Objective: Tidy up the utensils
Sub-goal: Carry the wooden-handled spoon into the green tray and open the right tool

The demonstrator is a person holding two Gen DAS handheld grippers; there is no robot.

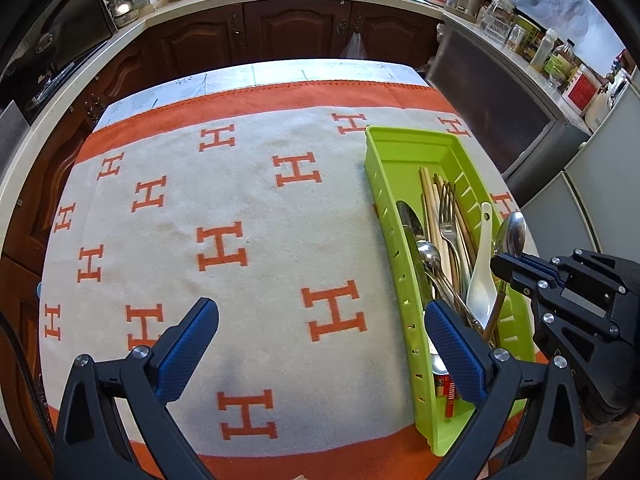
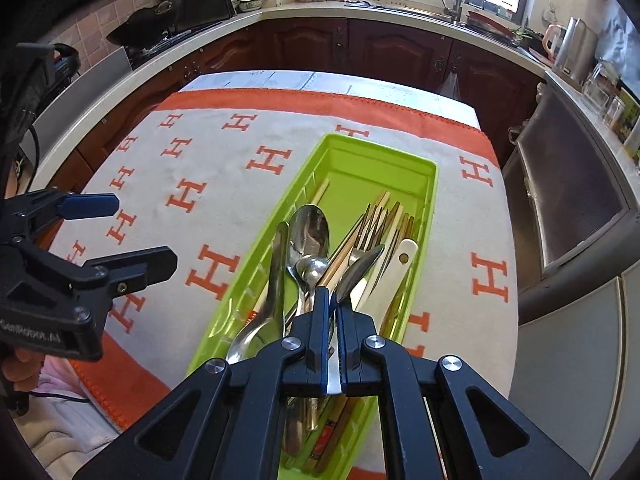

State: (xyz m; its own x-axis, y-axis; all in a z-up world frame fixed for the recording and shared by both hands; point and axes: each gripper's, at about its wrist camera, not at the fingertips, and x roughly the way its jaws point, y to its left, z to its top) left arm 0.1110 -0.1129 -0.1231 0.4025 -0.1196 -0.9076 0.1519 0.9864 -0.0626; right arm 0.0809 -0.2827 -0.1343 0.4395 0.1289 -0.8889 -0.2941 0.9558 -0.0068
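A lime-green utensil tray (image 1: 400,152) (image 2: 424,184) lies lengthwise on the right of the table. It holds a knife (image 1: 408,220), forks (image 1: 448,216), chopsticks (image 2: 384,204), a small metal spoon (image 1: 428,248) and a white ceramic spoon (image 1: 480,280). My right gripper (image 2: 334,300) (image 1: 500,264) hangs over the tray's near half, shut on a large metal spoon (image 1: 514,232) (image 2: 308,228). A thin metal strip shows between its pads. My left gripper (image 1: 320,312) (image 2: 132,236) stands wide open and empty over the cloth, left of the tray, its right finger beside the tray wall.
A white cloth with orange H marks and an orange border (image 1: 240,216) covers the table. Dark wooden cabinets and a counter with a sink (image 2: 452,12) ring the far side. A grey appliance (image 1: 492,96) stands close on the right. A person's hand (image 2: 24,360) grips the left tool.
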